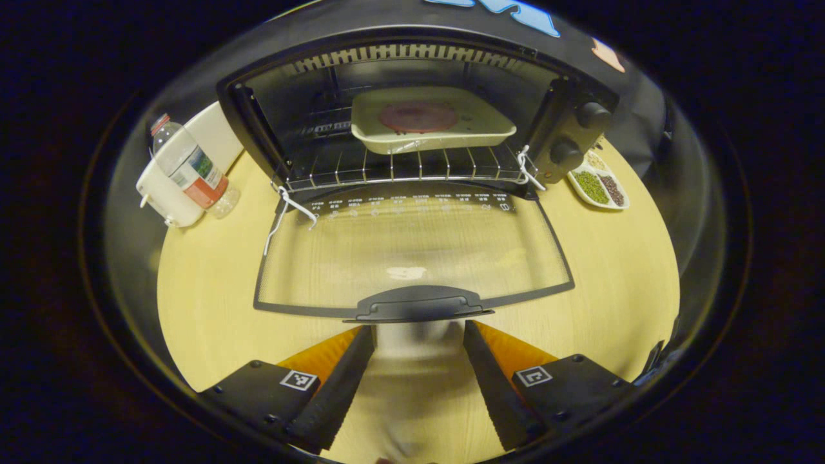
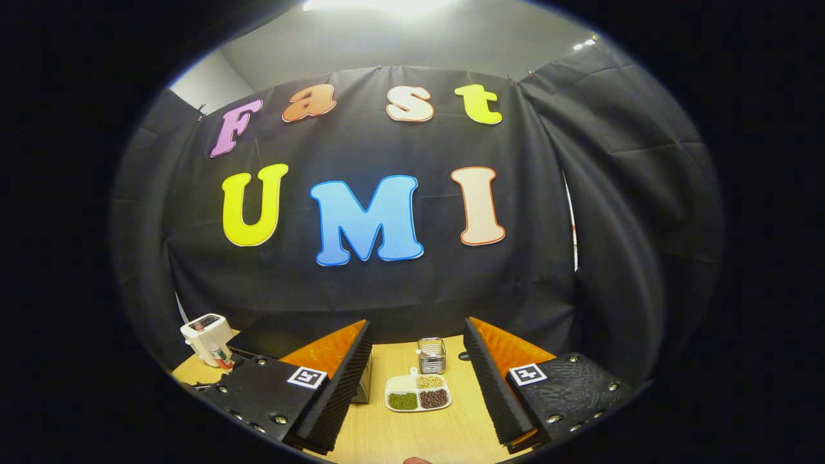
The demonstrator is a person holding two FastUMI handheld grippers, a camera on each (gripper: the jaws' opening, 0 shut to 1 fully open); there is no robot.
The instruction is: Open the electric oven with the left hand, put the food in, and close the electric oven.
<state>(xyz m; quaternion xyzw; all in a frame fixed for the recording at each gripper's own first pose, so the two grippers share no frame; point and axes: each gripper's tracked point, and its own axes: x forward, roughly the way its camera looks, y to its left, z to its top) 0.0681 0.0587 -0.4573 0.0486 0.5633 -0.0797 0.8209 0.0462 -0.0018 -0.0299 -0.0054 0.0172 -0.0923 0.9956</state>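
Note:
The black electric oven (image 1: 412,116) stands on the wooden table (image 1: 612,258) with its glass door (image 1: 412,251) folded down flat toward me. Inside, on the wire rack (image 1: 399,169), rests a cream tray (image 1: 430,122) holding a round dark-red piece of food (image 1: 417,116). My left gripper (image 1: 417,335) is open just in front of the door's handle (image 1: 417,307), touching nothing. My right gripper (image 2: 417,351) is open and empty, raised and facing the booth wall, with the table's far end below it.
A plastic bottle (image 1: 190,169) leans against a white appliance (image 1: 169,193) left of the oven. A white divided dish of beans (image 1: 599,185) lies right of the oven, and the dish (image 2: 417,393) also appears in the right gripper view, before a small metal-mesh holder (image 2: 431,355).

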